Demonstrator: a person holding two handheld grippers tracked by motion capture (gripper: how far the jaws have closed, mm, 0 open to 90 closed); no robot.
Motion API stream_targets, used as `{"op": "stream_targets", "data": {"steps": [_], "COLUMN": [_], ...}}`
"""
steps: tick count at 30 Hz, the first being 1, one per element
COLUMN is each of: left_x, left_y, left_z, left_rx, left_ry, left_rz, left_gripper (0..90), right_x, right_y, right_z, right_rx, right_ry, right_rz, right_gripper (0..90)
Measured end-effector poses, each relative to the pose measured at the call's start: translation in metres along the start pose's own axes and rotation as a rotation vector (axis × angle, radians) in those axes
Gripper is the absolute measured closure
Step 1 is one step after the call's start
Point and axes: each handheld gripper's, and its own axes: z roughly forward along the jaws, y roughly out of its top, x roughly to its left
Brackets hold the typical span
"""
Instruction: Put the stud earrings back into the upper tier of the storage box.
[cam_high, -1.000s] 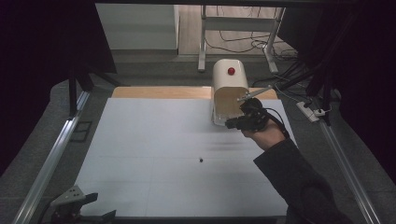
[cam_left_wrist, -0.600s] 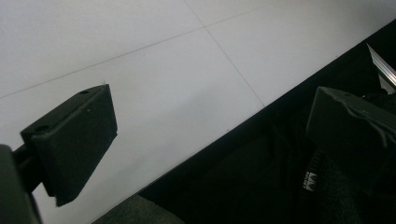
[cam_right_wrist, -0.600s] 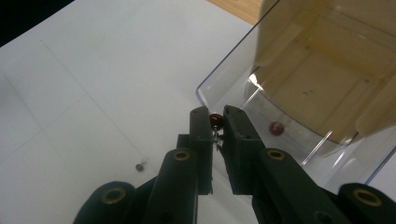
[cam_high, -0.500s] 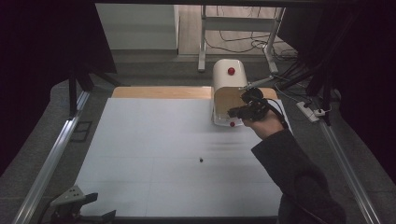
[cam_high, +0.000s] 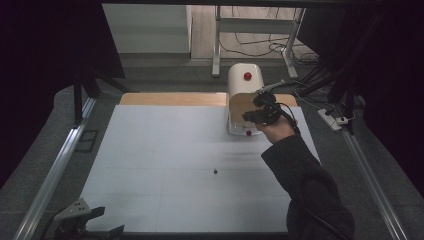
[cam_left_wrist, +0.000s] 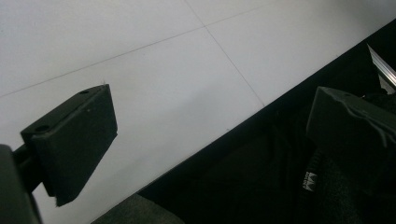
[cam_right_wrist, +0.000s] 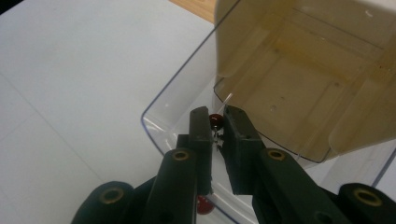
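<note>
Pinching a small dark-red round bead (cam_right_wrist: 215, 121) between the tips of my right gripper (cam_right_wrist: 215, 122), I have the jaws nearly together on it, over the clear plastic tray (cam_right_wrist: 161, 122) at the foot of the cream-coloured machine with the tan translucent hood (cam_high: 246, 100). A second red bead (cam_right_wrist: 203, 204) lies lower in the tray, partly behind the jaw. I judge the held one to be very light, hard and smooth, so it could roll or pop out sideways if the pads slacken or squeeze unevenly; the safest hold is across its middle, which is about where I have it, though the contact is small and partly hidden. My left gripper (cam_left_wrist: 205, 135) sits idle with its jaws wide apart and nothing between them, at the near edge of the white table top (cam_high: 165, 165). That surface is flat, smooth and mostly bare, save a tiny dark speck (cam_high: 215, 171). Beyond the table the room is dim, with a metal frame and loose cables on the floor.
</note>
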Motion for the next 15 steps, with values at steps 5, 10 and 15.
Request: {"op": "stream_targets", "data": {"steps": [5,10,15], "left_x": [0.000,0.001,0.001], "left_y": [0.000,0.000,0.000], "left_z": [0.000,0.000,0.000], "left_rx": [-0.001,-0.001,-0.001], "left_ry": [-0.004,-0.006,-0.006], "left_rz": [-0.001,-0.002,-0.003], "left_gripper": [2.0,2.0,2.0], "right_x": [-0.005,-0.008,-0.009], "right_y": [-0.003,-0.007,-0.008], "right_z": [0.011,0.019,0.022], "right_rx": [0.017,0.037,0.046], "right_ry": [-0.025,-0.041,-0.046], "right_rz": [0.007,0.018,0.024], "right_gripper": [81.4,81.2,79.2]}}
